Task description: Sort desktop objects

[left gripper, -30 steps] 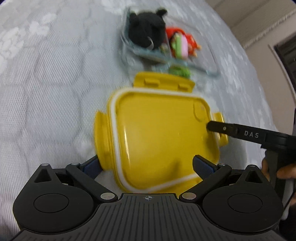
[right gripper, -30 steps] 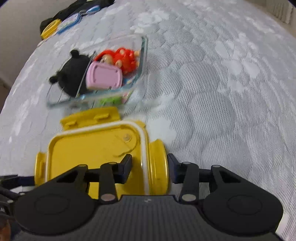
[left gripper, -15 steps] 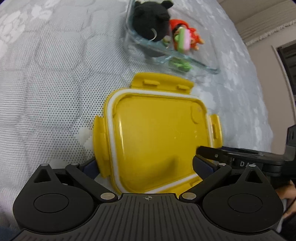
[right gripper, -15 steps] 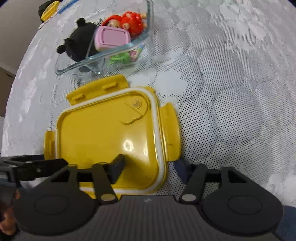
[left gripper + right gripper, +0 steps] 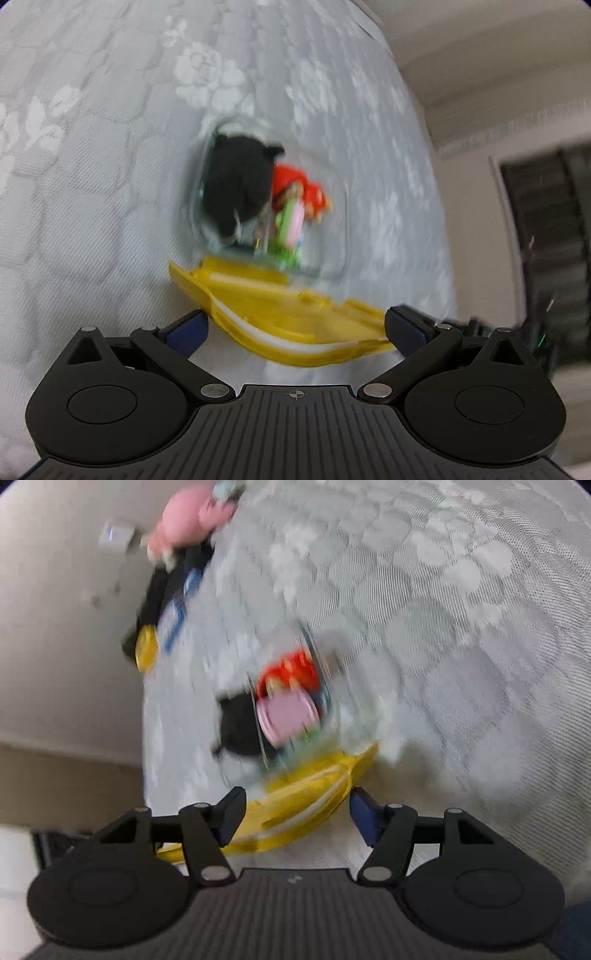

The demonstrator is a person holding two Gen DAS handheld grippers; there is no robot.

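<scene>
Tongs first: the left gripper [image 5: 295, 328] stands wide, its blue-padded fingers [image 5: 186, 328] set at either side of the yellow snap-lock lid [image 5: 291, 314], which spans the whole gap between them; whether the pads actually press the lid's edges cannot be told through the blur. The right gripper [image 5: 293, 812] is about half spread, and the same yellow lid [image 5: 306, 805] lies between its fingers [image 5: 231, 814], the left one over the lid's face and the right one just beside its outer rim; contact there is likewise unclear. In both wrist views the lid is seen nearly edge-on and tilted, its white seal showing as a pale stripe.

Just beyond the lid, touching or nearly touching its far edge, sits the clear glass container [image 5: 334, 254] on the grey flowered bedspread [image 5: 92, 166]. Inside it are a black plush toy [image 5: 238, 188] at the left side, a red figurine [image 5: 306, 190] beside it, and a pink and green item [image 5: 291, 221] toward the near wall. The right wrist view shows the same contents: black plush [image 5: 240, 727], red figurine [image 5: 291, 668], and a pink lidded case [image 5: 288, 716] in front.

Far off, at the left edge of the bedspread [image 5: 461, 627], lie a pink plush [image 5: 184, 520], a black strap-like item [image 5: 162, 590] with a yellow disc [image 5: 146, 650], and a blue-edged card [image 5: 177, 616].
</scene>
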